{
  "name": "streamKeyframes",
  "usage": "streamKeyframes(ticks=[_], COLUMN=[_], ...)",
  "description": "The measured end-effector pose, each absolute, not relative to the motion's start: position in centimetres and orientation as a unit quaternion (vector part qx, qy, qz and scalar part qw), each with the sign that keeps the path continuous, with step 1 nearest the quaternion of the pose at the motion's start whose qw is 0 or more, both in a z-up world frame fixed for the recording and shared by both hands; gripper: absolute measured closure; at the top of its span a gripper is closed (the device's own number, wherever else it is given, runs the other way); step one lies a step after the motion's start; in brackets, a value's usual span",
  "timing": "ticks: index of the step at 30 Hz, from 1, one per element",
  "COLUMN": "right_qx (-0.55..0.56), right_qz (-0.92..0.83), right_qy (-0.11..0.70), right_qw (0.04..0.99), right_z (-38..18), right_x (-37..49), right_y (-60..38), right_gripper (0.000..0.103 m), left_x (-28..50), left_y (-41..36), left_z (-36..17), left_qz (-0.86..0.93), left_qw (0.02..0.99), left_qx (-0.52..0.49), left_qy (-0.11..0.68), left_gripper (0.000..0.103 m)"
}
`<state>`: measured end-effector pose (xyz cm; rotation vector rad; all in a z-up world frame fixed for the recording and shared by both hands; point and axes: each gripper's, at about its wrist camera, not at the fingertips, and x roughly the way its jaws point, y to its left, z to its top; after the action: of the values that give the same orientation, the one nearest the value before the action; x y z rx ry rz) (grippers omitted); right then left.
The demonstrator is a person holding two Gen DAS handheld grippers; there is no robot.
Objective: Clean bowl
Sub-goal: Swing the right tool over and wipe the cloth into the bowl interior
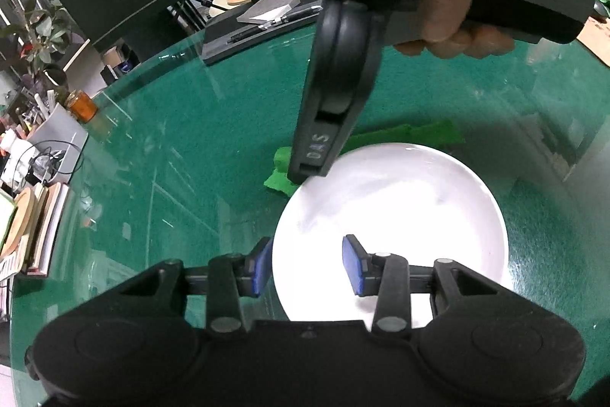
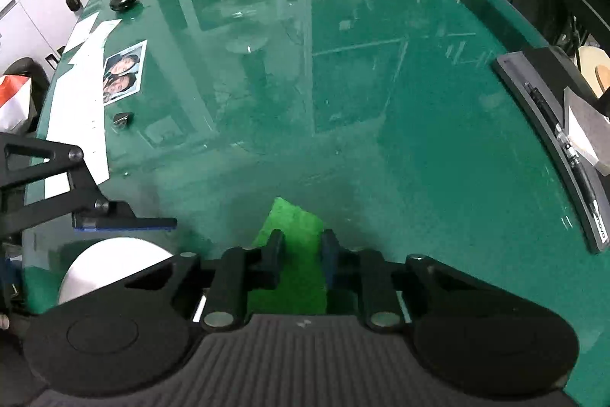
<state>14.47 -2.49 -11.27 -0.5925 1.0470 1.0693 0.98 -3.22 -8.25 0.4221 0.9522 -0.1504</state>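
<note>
The left gripper (image 1: 309,264) is pointing steeply down, its pads straddling the near rim of the bowl (image 1: 396,212), one pad outside and one inside, seemingly clamping it. The right gripper (image 2: 301,256), held in a hand (image 1: 453,6), is tilting down just beyond the bowl's far rim, its jaws narrowed around the green cloth (image 2: 293,235); whether the pads are pressing it I cannot tell. The white bowl is sitting empty toward the desk's (image 2: 362,102) near edge, with the cloth lying against its far side. Glass-topped green desk is stretching open beyond, with clutter only along its far and side edges.
</note>
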Motion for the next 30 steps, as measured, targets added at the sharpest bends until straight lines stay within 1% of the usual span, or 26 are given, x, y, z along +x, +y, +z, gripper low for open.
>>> streamKeyframes(ticks=[1, 2, 6, 8, 9, 10, 11, 13, 15, 17, 18, 19, 24, 27, 29, 30], right_qx=[-0.259, -0.246, -0.23, -0.219, -0.206, -0.19, -0.17, -0.103, 0.075, 0.239, 0.322, 0.352, 0.231, 0.192, 0.192, 0.166], right_qz=[0.478, 0.474, 0.48, 0.48, 0.48, 0.477, 0.467, 0.429, 0.415, 0.415, 0.429, 0.441, 0.443, 0.436, 0.435, 0.436], right_qy=[0.469, 0.47, 0.469, 0.461, 0.46, 0.463, 0.466, 0.473, 0.473, 0.456, 0.436, 0.423, 0.358, 0.356, 0.361, 0.353], right_qw=[0.696, 0.703, 0.705, 0.714, 0.718, 0.723, 0.732, 0.763, 0.774, 0.75, 0.723, 0.709, 0.789, 0.804, 0.802, 0.811], right_z=[-11.2, -11.1, -11.5, -11.8, -11.8, -11.9, -12.0, -11.9, -10.7, -9.5, -8.7, -8.2, -7.5, -9.5, -10.8, -11.3], right_x=[14.6, 14.8, 14.9, 14.7, 14.9, 14.9, 14.9, 15.6, 16.3, 16.4, 15.8, 15.2, 11.9, 11.0, 10.7, 10.2], right_y=[-2.9, -3.7, -5.7, -6.4, -6.6, -6.8, -7.1, -8.1, -11.0, -13.5, -14.6, -14.9, -13.0, -11.4, -10.5, -9.8], right_gripper=[0.078, 0.077, 0.078, 0.082, 0.093, 0.101, 0.101, 0.101, 0.1, 0.1, 0.1, 0.1, 0.1, 0.1, 0.1, 0.1], left_x=[1.0, 1.1, 1.0, 1.0, 1.0, 1.1, 1.1, 1.1, 1.1, 1.2, 1.2, 1.1, 0.9, 0.8, 0.7, 0.6], left_y=[-3.2, -3.1, -3.3, -3.4, -3.4, -3.4, -3.4, -3.3, -3.1, -2.9, -2.9, -2.9, -3.1, -3.1, -2.9, -2.8], left_z=[-8.3, -8.3, -8.3, -8.3, -8.3, -8.4, -8.4, -8.5, -8.5, -8.4, -8.4, -8.4, -8.6, -8.6, -8.7, -8.7], left_qz=[-0.071, -0.071, -0.072, -0.073, -0.074, -0.074, -0.073, -0.071, -0.067, -0.067, -0.067, -0.066, -0.063, -0.063, -0.063, -0.063], left_qw=[0.865, 0.865, 0.864, 0.864, 0.864, 0.863, 0.863, 0.865, 0.868, 0.868, 0.868, 0.869, 0.871, 0.872, 0.873, 0.874], left_qx=[0.201, 0.201, 0.203, 0.205, 0.206, 0.206, 0.204, 0.198, 0.186, 0.179, 0.178, 0.178, 0.186, 0.186, 0.184, 0.182], left_qy=[0.455, 0.455, 0.455, 0.454, 0.454, 0.455, 0.456, 0.455, 0.456, 0.458, 0.458, 0.457, 0.45, 0.447, 0.446, 0.446], left_gripper=[0.064, 0.064, 0.063, 0.062, 0.062, 0.062, 0.06, 0.06, 0.06, 0.06, 0.06, 0.06, 0.059, 0.059, 0.058, 0.057])
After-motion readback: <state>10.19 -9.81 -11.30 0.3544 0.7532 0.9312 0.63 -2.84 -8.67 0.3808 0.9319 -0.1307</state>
